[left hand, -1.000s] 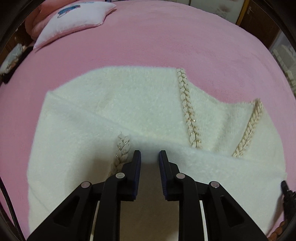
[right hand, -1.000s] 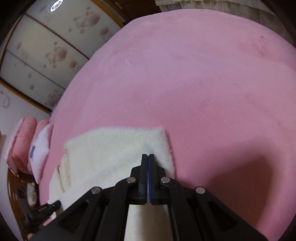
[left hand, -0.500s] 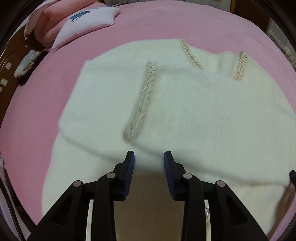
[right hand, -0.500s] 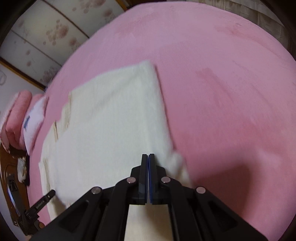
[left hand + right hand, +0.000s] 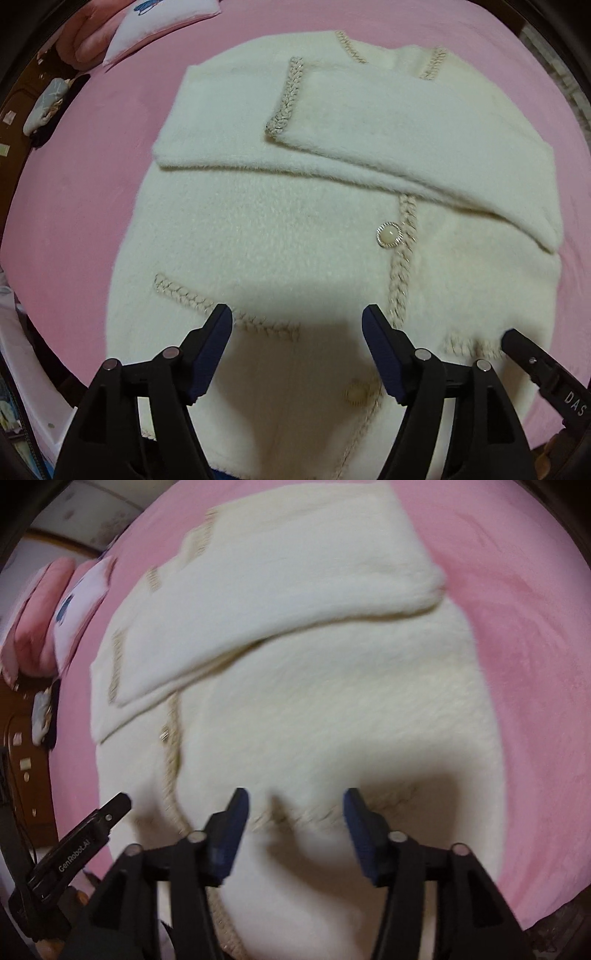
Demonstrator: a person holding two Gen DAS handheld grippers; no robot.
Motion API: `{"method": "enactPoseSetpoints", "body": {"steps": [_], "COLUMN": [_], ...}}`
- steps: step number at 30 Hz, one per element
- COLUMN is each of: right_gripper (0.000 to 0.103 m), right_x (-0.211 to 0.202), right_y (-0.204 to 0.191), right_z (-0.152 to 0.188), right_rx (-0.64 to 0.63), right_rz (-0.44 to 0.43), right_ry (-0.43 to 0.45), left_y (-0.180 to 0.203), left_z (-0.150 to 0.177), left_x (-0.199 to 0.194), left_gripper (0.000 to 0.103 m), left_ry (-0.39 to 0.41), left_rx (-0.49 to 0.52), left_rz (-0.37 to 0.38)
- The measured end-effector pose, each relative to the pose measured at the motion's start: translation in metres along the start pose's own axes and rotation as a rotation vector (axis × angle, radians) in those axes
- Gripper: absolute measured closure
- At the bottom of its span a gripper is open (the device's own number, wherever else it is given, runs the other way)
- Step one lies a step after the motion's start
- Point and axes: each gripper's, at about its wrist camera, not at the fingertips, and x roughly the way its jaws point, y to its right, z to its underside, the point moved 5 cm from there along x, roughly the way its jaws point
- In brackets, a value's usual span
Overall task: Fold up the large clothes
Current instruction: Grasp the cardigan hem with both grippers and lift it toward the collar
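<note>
We are looking at a fluffy cream-white cardigan with braided beige trim (image 5: 280, 229), lying flat on the pink plush bedspread (image 5: 81, 192) with both sleeves laid across the chest. The main risk, as we are judging it, is the upper sleeve with the braided cuff (image 5: 388, 122): it is resting loosely on the other one, so a quick lift of the hem could be sliding it off and undoing the fold. The thick pile is also inviting a shallow pinch — catching only the top layer would be leaving the back panel behind. A pearl-like round button with a silver rim (image 5: 388, 235) and the trim could be snagging on a finger.

Our left gripper (image 5: 297, 325) is hovering low over the hem near the pocket braid, jaws spread wide and holding nothing. Our right gripper (image 5: 295, 808) is poised beside it over the other pocket, likewise parted and empty — though that view is blurred, so we cannot be saying whether its fingertips are touching the fabric.
</note>
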Motion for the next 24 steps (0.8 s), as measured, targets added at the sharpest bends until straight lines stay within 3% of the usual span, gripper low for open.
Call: {"method": "enactPoseSetpoints", "body": {"steps": [5, 9, 12, 19, 24], "right_gripper": [0.031, 0.031, 0.031, 0.031, 0.031], "right_x": [-0.024, -0.044, -0.062, -0.082, -0.090], "right_y": [-0.044, -0.062, -0.068, -0.075, -0.057], "right_z": [0.026, 0.059, 0.086, 0.141, 0.173], "right_rx": [-0.140, -0.205, -0.189, -0.121, -0.079], "right_rz": [0.051, 0.097, 0.088, 0.055, 0.007], "right_ry": [0.099, 0.185, 0.243, 0.287, 0.330], "left_y": [-0.016, -0.038, -0.058, -0.088, -0.106], "left_z": [0.012, 0.036, 0.054, 0.099, 0.133], "left_x": [-0.037, -0.058, -0.067, -0.088, -0.081], "left_gripper": [0.020, 0.020, 0.019, 0.019, 0.018], "left_ry": [0.093, 0.143, 0.151, 0.164, 0.159], "left_rx": [0.047, 0.080, 0.061, 0.065, -0.035], "left_rz": [0.067, 0.049, 0.107, 0.118, 0.161]}}
